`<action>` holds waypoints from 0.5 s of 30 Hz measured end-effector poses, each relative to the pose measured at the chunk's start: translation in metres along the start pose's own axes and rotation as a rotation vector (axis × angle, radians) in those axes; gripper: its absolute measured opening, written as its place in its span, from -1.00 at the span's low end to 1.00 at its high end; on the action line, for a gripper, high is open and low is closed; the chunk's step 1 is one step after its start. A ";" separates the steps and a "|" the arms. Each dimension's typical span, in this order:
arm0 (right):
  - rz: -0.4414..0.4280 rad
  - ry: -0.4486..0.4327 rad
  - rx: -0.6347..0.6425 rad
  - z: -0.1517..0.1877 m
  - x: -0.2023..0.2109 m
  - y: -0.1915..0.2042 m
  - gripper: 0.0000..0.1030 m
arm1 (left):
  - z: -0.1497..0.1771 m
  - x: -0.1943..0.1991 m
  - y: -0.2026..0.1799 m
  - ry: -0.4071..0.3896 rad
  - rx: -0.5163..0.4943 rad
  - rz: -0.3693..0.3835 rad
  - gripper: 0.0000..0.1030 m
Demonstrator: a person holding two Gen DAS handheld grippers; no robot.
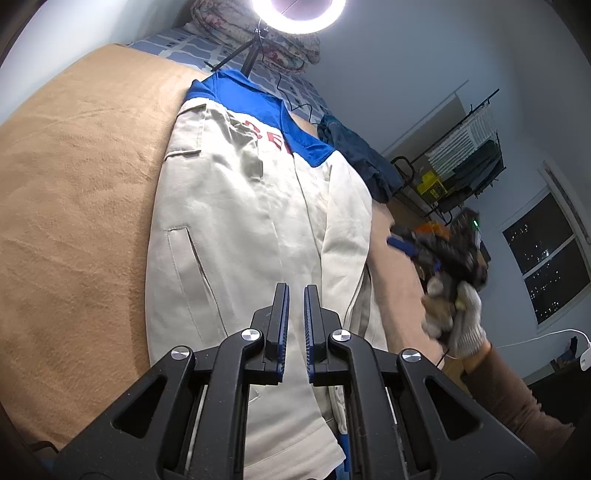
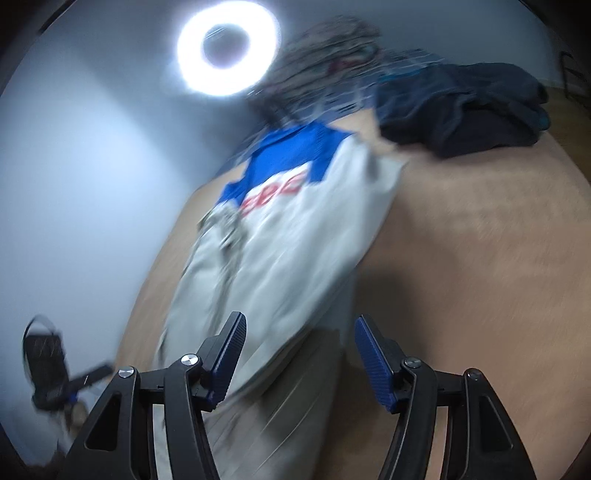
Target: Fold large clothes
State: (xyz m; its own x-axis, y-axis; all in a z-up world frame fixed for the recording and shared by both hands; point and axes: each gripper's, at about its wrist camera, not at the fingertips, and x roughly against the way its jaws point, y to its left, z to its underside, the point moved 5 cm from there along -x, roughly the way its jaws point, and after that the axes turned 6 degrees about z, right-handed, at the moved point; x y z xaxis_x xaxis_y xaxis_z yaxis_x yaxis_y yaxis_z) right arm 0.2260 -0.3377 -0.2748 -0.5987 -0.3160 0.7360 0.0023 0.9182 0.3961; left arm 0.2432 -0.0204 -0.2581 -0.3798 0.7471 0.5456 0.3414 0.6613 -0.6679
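1. Left wrist view: a beige jacket (image 1: 255, 221) with a blue yoke and collar and red lettering is seen laid lengthwise on a tan blanket (image 1: 74, 206), collar end at the far side.
2. The jacket's sides are seen turned in over its middle, and a slanted pocket slit is visible on the near-left panel.
3. The left gripper (image 1: 295, 295) is held above the jacket's lower part; its jaws are nearly together with only a narrow gap, and nothing is gripped between them.
4. At the right edge of that view, the right gripper (image 1: 439, 251) is seen blurred, held in a white-gloved right hand (image 1: 454, 314) beyond the jacket's right edge.
5. A heap of dark blue clothes (image 1: 354, 155) is seen on the blanket near the jacket's far-right shoulder.
6. A lit ring light (image 1: 299, 14) on a stand is seen past the collar, with a folded floral quilt (image 1: 255, 37) behind it.
7. Right wrist view: the picture is smeared by motion. The right gripper's (image 2: 299, 343) jaws are spread wide and empty, held over the jacket's (image 2: 280, 236) near end.
8. In that view the left gripper (image 2: 48, 365) is seen at the lower left, too blurred for its jaws to be judged there.
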 end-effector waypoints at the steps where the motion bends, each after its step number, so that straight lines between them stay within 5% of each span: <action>1: 0.007 -0.007 -0.015 -0.006 -0.004 -0.006 0.26 | 0.001 -0.001 0.001 0.004 -0.003 -0.006 -0.92; 15: -0.088 -0.072 -0.287 -0.071 -0.080 -0.059 0.19 | 0.006 -0.009 0.011 0.039 0.004 -0.041 -0.91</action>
State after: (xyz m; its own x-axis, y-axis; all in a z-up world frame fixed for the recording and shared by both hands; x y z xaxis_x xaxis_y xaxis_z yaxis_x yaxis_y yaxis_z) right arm 0.3309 -0.3833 -0.3182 -0.6618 -0.3643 0.6551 0.1676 0.7799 0.6031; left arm 0.2454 -0.0204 -0.2729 -0.3592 0.7214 0.5921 0.3225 0.6913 -0.6466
